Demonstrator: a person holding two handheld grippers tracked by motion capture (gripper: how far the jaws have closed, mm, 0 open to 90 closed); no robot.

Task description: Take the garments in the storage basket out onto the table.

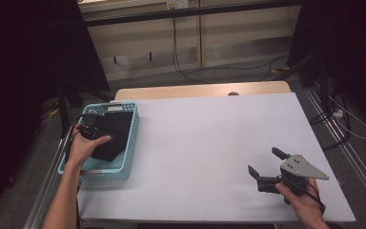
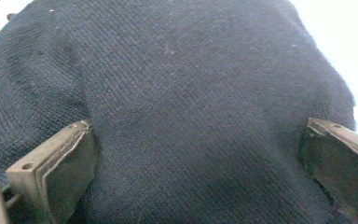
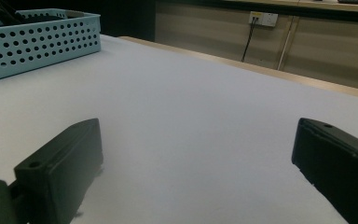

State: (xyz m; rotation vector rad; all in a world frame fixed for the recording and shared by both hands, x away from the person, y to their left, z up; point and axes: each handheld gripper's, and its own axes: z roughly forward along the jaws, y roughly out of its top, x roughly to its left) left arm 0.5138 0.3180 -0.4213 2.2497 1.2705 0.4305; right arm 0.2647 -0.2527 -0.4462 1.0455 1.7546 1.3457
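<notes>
- While the left tool [image 1: 93,125] sits down inside the blue basket [image 1: 129,143] at the counter's left edge, its jaws are spread wide with dark knit cloth [image 2: 191,107] bulging up between them.
- From the left gripper view, both jaws look pushed into the cloth, one on each side of a fold, but they're not closed on it.
- That cloth is lying in the basket, and in the high view it covers most of the bottom; can't really tell what kind of garment it is, looks like a sweater or something knitted.
- The left hand [image 1: 83,145] is wrapped around the tool right over the basket's near half.
- Over on the near right part of the counter [image 1: 209,143], the right tool [image 1: 266,166] is low above the bare surface, jaws spread wide, nothing between them.
- It's pointed toward the basket, well apart from it; the basket's holed wall [image 3: 37,44] shows far off in the right gripper view.
</notes>
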